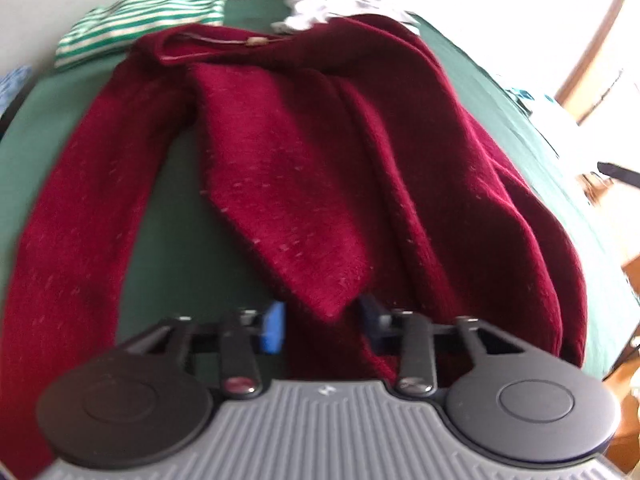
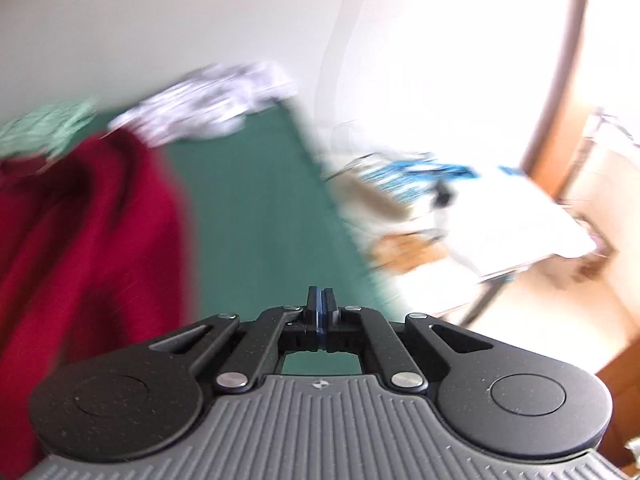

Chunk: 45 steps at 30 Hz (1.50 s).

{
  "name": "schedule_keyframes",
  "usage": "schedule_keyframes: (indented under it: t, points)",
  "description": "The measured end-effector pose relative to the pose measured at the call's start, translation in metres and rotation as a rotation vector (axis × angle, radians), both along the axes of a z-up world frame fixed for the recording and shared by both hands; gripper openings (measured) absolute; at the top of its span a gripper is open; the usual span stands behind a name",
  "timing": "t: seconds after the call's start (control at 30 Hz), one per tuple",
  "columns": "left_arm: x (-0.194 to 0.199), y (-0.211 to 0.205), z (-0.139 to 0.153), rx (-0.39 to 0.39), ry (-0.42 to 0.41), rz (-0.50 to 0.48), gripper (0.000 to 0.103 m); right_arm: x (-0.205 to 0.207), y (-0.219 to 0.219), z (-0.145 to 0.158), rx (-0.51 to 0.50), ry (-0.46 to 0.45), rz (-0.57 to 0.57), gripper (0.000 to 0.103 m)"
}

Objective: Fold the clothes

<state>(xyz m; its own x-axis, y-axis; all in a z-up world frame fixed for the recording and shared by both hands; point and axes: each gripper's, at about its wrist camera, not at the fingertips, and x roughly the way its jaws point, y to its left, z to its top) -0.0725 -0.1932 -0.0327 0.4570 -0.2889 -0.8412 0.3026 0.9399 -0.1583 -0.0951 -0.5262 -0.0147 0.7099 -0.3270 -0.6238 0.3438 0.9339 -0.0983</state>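
Sweater (image 1: 304, 168) lies lengthwise on my green worktop (image 1: 168, 216), hem between my left tool's (image 1: 320, 326) parted pads, untouched. My right tool (image 2: 322, 312), shut and empty, sits beside its right edge.

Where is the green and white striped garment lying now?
In the left wrist view, the green and white striped garment lies at the far left corner of the green table cover, just beyond the dark red sweater and left of the crumpled white cloth.

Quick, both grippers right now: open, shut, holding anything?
Left gripper: jaws apart around a fold of the red sweater; whether they pinch it cannot be told.
Right gripper: shut, empty, over the green cloth.
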Motion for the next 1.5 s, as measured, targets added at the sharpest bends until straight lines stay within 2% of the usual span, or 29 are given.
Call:
schedule_keyframes:
  t: [0.07, 0.1, 0.17, 0.2, 0.33, 0.37, 0.4, 0.43, 0.47, 0.57, 0.67, 0.73, 0.8, 0.87, 0.93, 0.97, 1.03, 1.07, 1.1, 1.17, 1.23, 1.3, 1.37, 1.43, 1.47, 1.5]
  points:
    - [-0.001, 0.005, -0.002, 0.002, 0.007, 0.036, 0.016, 0.001, -0.018, 0.014, 0.108, -0.011, 0.032, 0.017]
    - [-0.001, 0.006, -0.003, -0.007, 0.015, 0.05, 0.016, -0.001, -0.014, 0.014, 0.153, 0.0, 0.072, 0.025]
    - [-0.003, 0.008, -0.003, -0.017, 0.017, 0.07, 0.01, -0.008, 0.004, 0.009, 0.212, 0.04, 0.15, 0.063]
    - [-0.005, 0.005, -0.002, -0.015, 0.01, 0.077, 0.008, -0.014, 0.018, 0.002, 0.226, 0.058, 0.189, 0.067]
    - [-0.008, 0.002, 0.002, -0.006, -0.008, 0.106, 0.005, -0.039, 0.081, -0.032, 0.24, 0.12, 0.343, 0.066]
    - [-0.009, 0.004, 0.002, -0.003, -0.008, 0.115, 0.005, -0.042, 0.092, -0.039, 0.246, 0.13, 0.375, 0.053]
    - [-0.009, 0.006, 0.006, 0.001, -0.008, 0.125, 0.005, -0.043, 0.098, -0.044, 0.232, 0.144, 0.399, 0.034]
    - [-0.01, 0.01, 0.01, 0.007, -0.011, 0.133, 0.005, -0.04, 0.098, -0.046, 0.207, 0.154, 0.403, 0.008]
    - [-0.01, 0.013, 0.013, 0.017, -0.02, 0.138, 0.005, -0.037, 0.086, -0.042, 0.19, 0.14, 0.372, 0.006]
    - [-0.01, 0.025, 0.022, 0.061, -0.054, 0.157, 0.005, -0.028, 0.033, -0.022, 0.134, 0.053, 0.22, 0.006]
    - [-0.009, 0.045, 0.035, 0.112, -0.094, 0.199, 0.005, -0.024, -0.023, 0.019, 0.035, -0.081, 0.029, 0.007]
    - [-0.01, 0.064, 0.046, 0.151, -0.128, 0.242, 0.005, -0.023, -0.032, 0.034, -0.006, -0.106, 0.008, 0.008]
    - [-0.008, 0.083, 0.052, 0.179, -0.144, 0.269, 0.005, -0.023, -0.037, 0.046, -0.05, -0.12, 0.002, 0.022]
    - [-0.005, 0.101, 0.053, 0.209, -0.134, 0.295, 0.005, -0.024, -0.035, 0.052, -0.096, -0.132, -0.004, 0.062]
    - [-0.008, 0.11, 0.051, 0.229, -0.122, 0.303, 0.005, -0.035, -0.013, 0.042, -0.087, -0.13, 0.052, 0.069]
    - [-0.013, 0.113, 0.051, 0.235, -0.122, 0.3, 0.006, -0.042, -0.002, 0.037, -0.076, -0.128, 0.086, 0.069]
    - [-0.024, 0.117, 0.05, 0.233, -0.118, 0.295, 0.014, -0.051, 0.026, 0.017, 0.067, -0.055, 0.245, 0.067]
    - [-0.031, 0.119, 0.049, 0.221, -0.111, 0.289, 0.026, -0.056, 0.041, 0.007, 0.152, -0.01, 0.334, 0.066]
    - [-0.041, 0.119, 0.048, 0.213, -0.101, 0.28, 0.034, -0.063, 0.054, -0.004, 0.227, 0.035, 0.409, 0.066]
    - [-0.064, 0.114, 0.044, 0.203, -0.076, 0.246, 0.038, -0.078, 0.081, -0.02, 0.325, 0.106, 0.516, 0.066]
    - [-0.083, 0.104, 0.038, 0.184, -0.04, 0.187, 0.046, -0.089, 0.104, -0.031, 0.376, 0.155, 0.594, 0.066]
    - [-0.102, 0.09, 0.031, 0.163, -0.014, 0.106, 0.067, -0.09, 0.114, -0.035, 0.385, 0.181, 0.618, 0.068]
    - [-0.119, 0.077, 0.023, 0.158, -0.023, 0.025, 0.077, -0.088, 0.118, -0.039, 0.388, 0.214, 0.613, 0.068]
    - [-0.127, 0.061, 0.014, 0.181, -0.036, -0.048, 0.077, -0.087, 0.121, -0.041, 0.413, 0.218, 0.605, 0.063]
    - [-0.125, 0.056, 0.008, 0.197, -0.035, -0.069, 0.067, -0.087, 0.125, -0.044, 0.417, 0.222, 0.593, 0.049]
    - [-0.122, 0.052, 0.003, 0.21, -0.032, -0.084, 0.046, -0.084, 0.128, -0.047, 0.415, 0.241, 0.572, 0.035]
